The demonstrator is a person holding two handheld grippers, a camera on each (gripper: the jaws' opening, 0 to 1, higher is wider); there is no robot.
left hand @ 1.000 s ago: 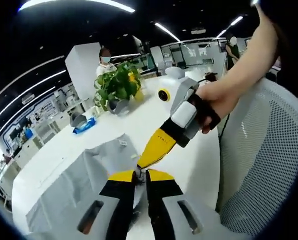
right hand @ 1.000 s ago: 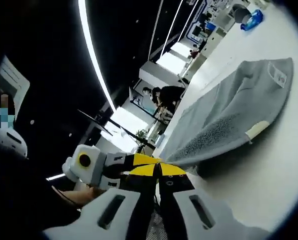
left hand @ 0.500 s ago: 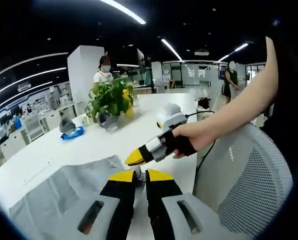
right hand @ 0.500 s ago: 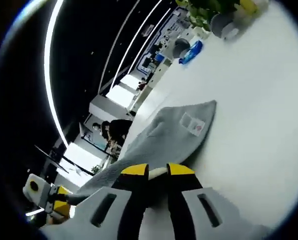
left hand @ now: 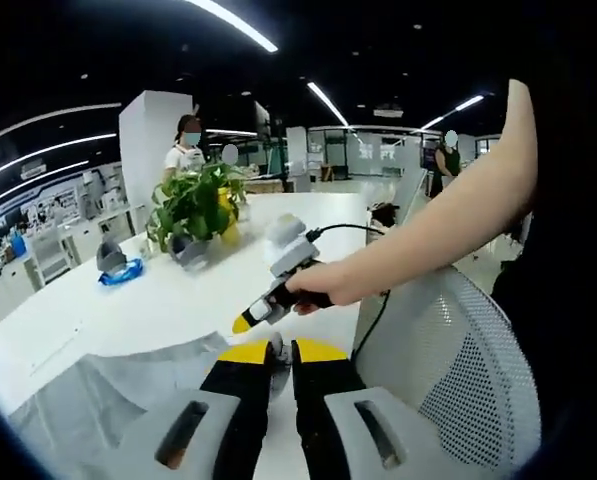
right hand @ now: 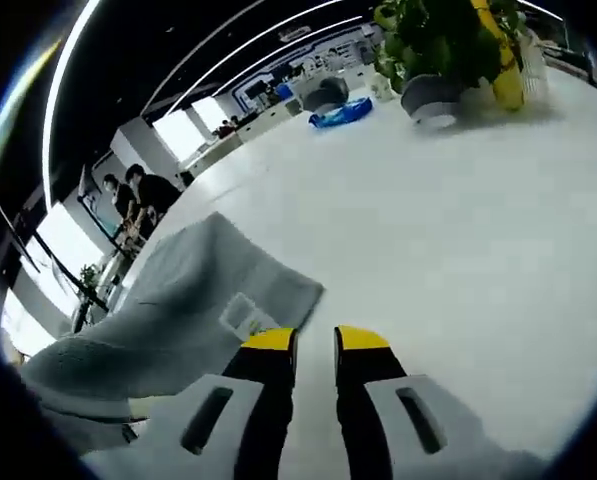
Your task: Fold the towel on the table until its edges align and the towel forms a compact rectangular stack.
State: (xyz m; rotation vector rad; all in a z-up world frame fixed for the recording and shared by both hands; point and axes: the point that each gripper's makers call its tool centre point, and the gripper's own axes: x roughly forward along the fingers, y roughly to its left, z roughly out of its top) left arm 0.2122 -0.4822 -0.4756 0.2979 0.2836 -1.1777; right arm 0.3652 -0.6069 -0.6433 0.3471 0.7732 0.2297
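Broadly, the long white table [left hand: 158, 300] carries a grey terry towel [right hand: 178, 300] spread near its near edge, one corner with a small white label lying just beside the right gripper [right hand: 316, 345], whose yellow-tipped jaws stand slightly apart, holding nothing. Nearby, the left gripper [left hand: 281, 350] has its jaws pressed together on the towel's raised edge. A potted green plant [left hand: 193, 205] stands toward the far edge, a small blue object [left hand: 123, 272] beside it.

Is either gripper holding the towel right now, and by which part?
Left gripper: jaws shut on the grey towel's near edge. Right gripper: jaws apart, nothing between them, beside the towel's labelled corner.
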